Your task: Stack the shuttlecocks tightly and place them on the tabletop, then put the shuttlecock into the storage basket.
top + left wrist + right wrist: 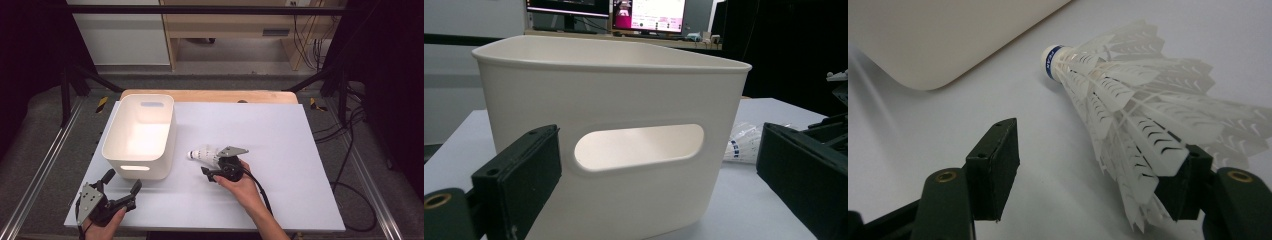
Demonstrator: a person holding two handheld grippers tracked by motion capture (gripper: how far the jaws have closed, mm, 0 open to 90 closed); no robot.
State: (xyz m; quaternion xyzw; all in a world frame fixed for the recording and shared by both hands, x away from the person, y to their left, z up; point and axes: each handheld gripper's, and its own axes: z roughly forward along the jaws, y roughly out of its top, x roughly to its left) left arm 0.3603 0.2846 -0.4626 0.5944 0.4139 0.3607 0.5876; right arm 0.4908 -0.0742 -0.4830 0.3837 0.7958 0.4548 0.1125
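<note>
1. The desk [300,150] has a smooth pale sheet on top, with a strip of bare wood showing at its far edge; grey floor, metal rails and dark cables surround it.
2. In the left gripper view, lit monitors stand behind the bin [614,110].
3. The bin is white matte plastic with rounded corners and an oval handle slot.
4. The shuttlecock [1128,100] lies on the desk beside the bin, with white feathers, a white cork and a blue band whose print is too small to read.
5. The right gripper [1088,180] has its fingers apart around the feather skirt; one pad touches it.
6. The left gripper [120,187] rests near the bin, fingers apart.
</note>
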